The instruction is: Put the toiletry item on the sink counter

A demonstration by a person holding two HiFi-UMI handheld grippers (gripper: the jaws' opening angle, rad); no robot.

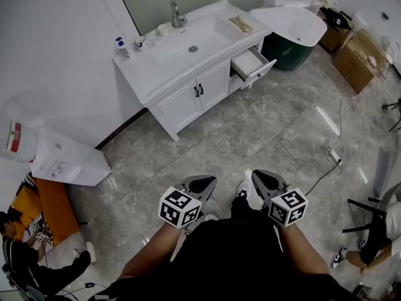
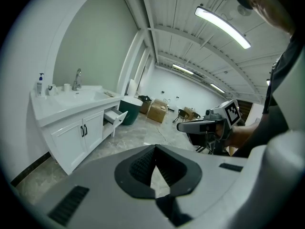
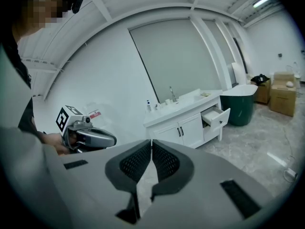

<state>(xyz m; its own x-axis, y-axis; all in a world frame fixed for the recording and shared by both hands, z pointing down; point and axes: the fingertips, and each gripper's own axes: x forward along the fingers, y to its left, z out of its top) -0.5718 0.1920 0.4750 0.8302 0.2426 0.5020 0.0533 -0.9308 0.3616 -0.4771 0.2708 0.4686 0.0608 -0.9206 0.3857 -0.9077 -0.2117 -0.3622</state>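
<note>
The white sink counter [image 1: 156, 68] stands against the wall across the floor from me. On its left end is a pump bottle [image 1: 121, 47] beside small cups, and a beige item [image 1: 241, 24] lies on its right end. My left gripper [image 1: 199, 184] and right gripper [image 1: 262, 177] are held low, close to my body, and both point toward the counter. The left gripper [image 2: 155, 149] has its jaw tips together with nothing between them, and so does the right gripper [image 3: 151, 143]. The bottle [image 3: 148, 106] looks small and distant in the right gripper view.
A drawer [image 1: 250, 64] stands pulled out at the vanity's right. A dark green tub [image 1: 291, 47] with a white lid sits beyond it, then cardboard boxes [image 1: 354, 58]. A power strip [image 1: 334, 157] and its cable lie on the floor at right. A white box [image 1: 62, 162] stands at left.
</note>
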